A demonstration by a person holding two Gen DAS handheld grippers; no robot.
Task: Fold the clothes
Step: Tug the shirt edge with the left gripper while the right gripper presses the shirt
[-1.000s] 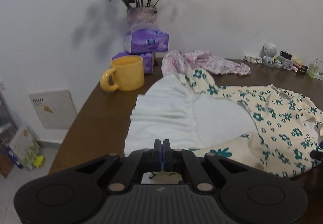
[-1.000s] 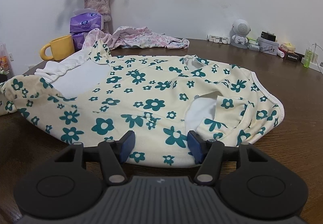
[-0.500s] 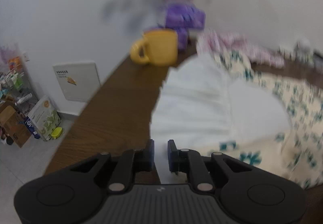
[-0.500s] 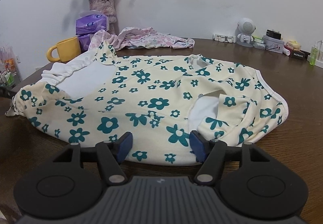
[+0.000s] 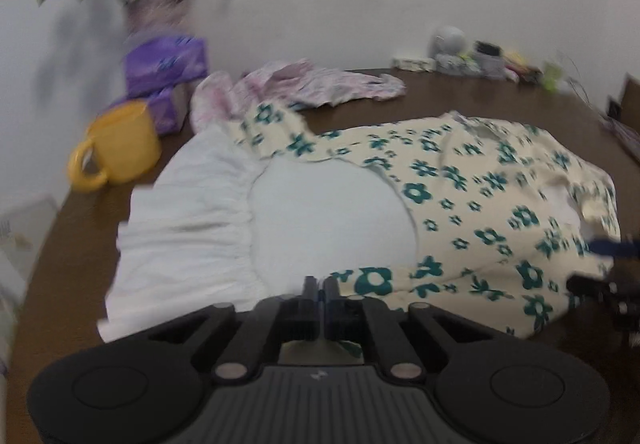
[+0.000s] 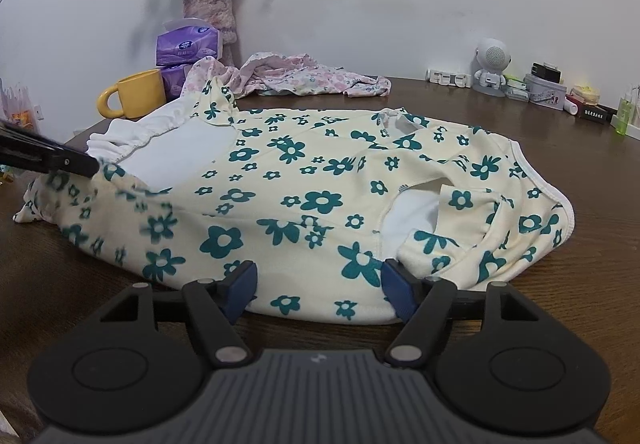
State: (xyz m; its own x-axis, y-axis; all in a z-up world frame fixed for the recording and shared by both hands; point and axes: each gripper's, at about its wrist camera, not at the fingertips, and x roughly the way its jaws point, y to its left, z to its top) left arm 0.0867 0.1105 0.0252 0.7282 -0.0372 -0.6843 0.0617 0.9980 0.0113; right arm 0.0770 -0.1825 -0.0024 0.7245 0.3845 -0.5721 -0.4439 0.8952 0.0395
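Observation:
A cream garment with teal flowers (image 6: 320, 184) and a white lining (image 5: 320, 212) lies spread on the brown table (image 6: 560, 132). My left gripper (image 5: 320, 290) is at the garment's left end, jaws shut, with the flowered hem pinched between them. In the right wrist view the left gripper (image 6: 86, 166) shows as a dark tip on that blurred, slightly raised edge. My right gripper (image 6: 320, 284) sits low at the near hem. Its jaws are opening, and the fabric lies between the blue pads (image 6: 244, 284) without being pressed.
A yellow mug (image 6: 140, 92), purple tissue packs (image 6: 188, 44) and a vase of dried roses (image 6: 210, 12) stand at the back left. A pink floral garment (image 6: 304, 78) lies behind. Small items (image 6: 540, 84) line the back right. The table edge (image 5: 52, 228) runs along the left.
The left jaws parted briefly and shut again at the hem, and its view swung right and lower. The right jaws spread wider. The garment's left end shifted.

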